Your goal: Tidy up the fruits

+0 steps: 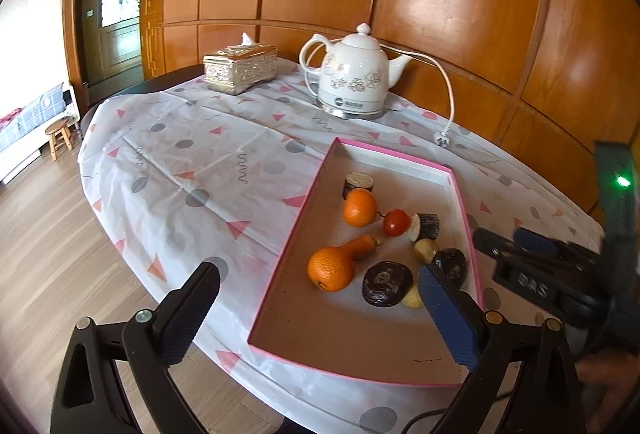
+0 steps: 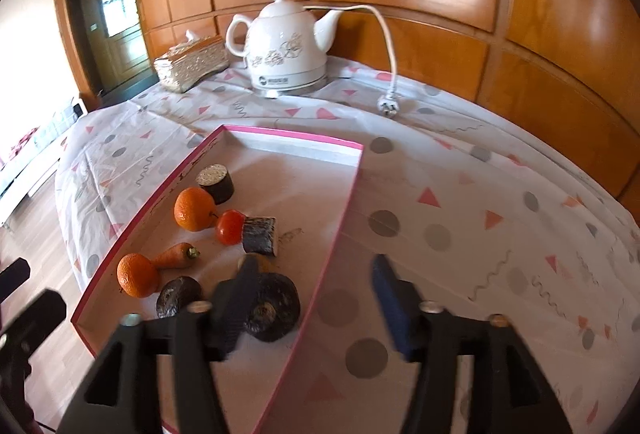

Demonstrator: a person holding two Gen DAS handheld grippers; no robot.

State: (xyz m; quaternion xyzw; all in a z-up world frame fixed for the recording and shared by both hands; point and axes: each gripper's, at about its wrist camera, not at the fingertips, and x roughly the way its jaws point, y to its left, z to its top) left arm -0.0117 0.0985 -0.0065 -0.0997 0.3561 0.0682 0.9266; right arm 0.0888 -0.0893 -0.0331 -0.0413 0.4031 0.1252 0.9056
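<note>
Fruits lie loose in a shallow pink-rimmed tray (image 1: 464, 194) on the table. At the left, the left gripper (image 1: 320, 310) is spread as wide as it goes, one ribbed black finger over the cloth, the blue-padded one over the tray's right side, pinching nothing.

Between those fingers sits a dimpled orange (image 1: 330, 268) with a small carrot (image 1: 363, 246) leaning at it. Farther back are a second orange (image 1: 360, 207), a glossy red tomato (image 1: 397, 222), and two dark cylinder-shaped pieces with pale cut faces (image 1: 425, 226). Two flat, dark, round fruits (image 1: 387, 283) lie nearest the right wall, with something yellowish beside them.

The right gripper (image 2: 316, 298) is half spread and empty; its left finger hangs just in front of a dark round fruit (image 2: 276, 308), its blue pad out over the cloth, the tray's pink wall between them.

Behind, on the thin triangle-and-dot tablecloth (image 1: 180, 162), stand an embossed metallic tissue box (image 1: 240, 69) and a white ceramic kettle (image 1: 352, 74), its cord (image 1: 448, 94) trailing to a plug lying past the tray's far corner.
</note>
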